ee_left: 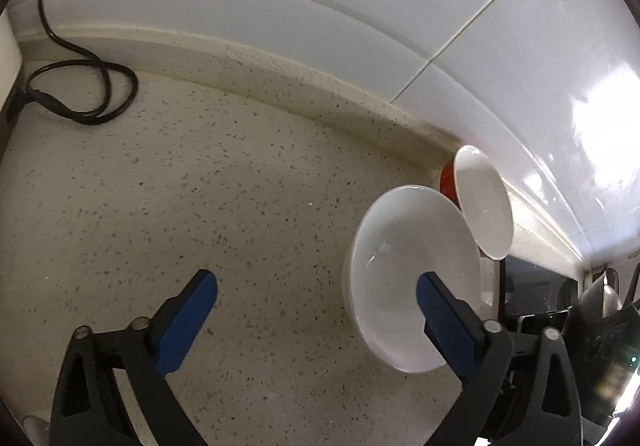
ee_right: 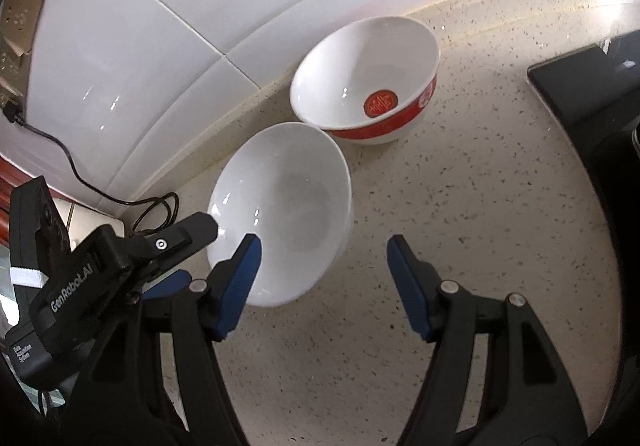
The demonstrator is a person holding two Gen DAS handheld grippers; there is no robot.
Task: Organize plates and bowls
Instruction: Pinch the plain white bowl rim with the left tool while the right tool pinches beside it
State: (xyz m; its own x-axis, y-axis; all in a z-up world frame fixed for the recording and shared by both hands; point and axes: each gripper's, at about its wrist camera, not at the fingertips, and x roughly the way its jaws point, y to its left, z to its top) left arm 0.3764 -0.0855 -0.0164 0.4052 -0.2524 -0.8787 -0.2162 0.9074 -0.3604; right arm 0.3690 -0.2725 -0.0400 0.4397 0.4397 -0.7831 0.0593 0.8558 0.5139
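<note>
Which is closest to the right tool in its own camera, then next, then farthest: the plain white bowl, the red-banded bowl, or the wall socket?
1. Plain white bowl, just ahead, by the right tool's left finger.
2. Red-banded bowl, behind it, near the wall.
3. Wall socket, far left, up on the tiles.

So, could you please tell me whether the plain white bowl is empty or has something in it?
Empty: the plain white bowl shows only bare glazed interior in both views, standing upright on the countertop.
</note>
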